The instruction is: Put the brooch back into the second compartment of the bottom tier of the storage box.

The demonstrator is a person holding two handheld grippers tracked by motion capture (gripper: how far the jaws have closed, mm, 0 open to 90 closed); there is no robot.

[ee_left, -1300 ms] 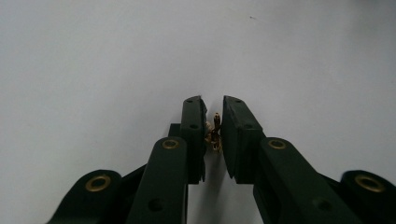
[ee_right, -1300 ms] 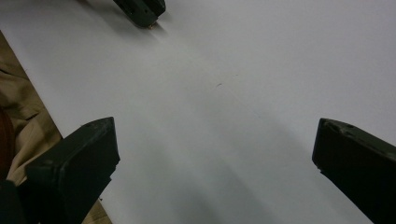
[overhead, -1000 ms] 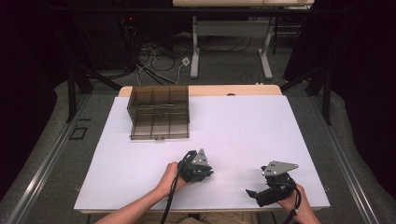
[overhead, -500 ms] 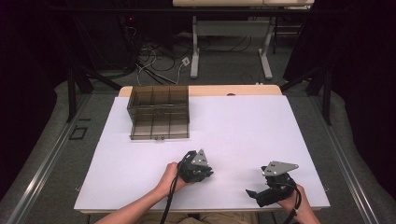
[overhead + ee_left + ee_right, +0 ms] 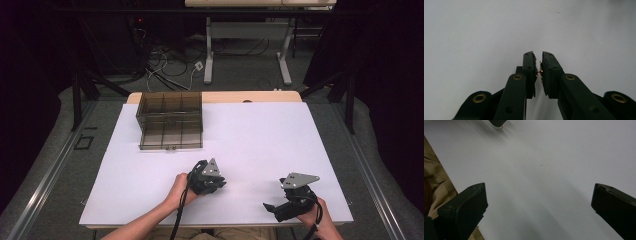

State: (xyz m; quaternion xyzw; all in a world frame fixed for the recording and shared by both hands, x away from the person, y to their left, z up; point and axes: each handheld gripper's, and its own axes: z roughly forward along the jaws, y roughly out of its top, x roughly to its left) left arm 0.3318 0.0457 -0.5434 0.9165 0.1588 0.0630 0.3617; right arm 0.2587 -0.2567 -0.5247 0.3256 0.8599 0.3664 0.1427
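Note:
My left gripper [image 5: 537,62] rests low on the white table sheet, its jaws shut on a tiny gold-coloured piece [image 5: 540,71] pinched between the pads. In the high view the left gripper [image 5: 216,183] sits at the front middle of the table, held by a hand. My right gripper [image 5: 270,207] lies near the front right edge with its jaws pointing left. In the right gripper view its fingers [image 5: 464,207] stand wide apart with only bare sheet between them, and the left gripper's tip [image 5: 498,122] shows at the top edge with the gold piece [image 5: 501,127] on it.
A smoky transparent compartment box [image 5: 170,120] stands at the back left of the white sheet [image 5: 260,140]. Table legs and cables lie on the floor beyond the far edge. The table's front edge and a tan trouser leg [image 5: 436,182] are close to the right gripper.

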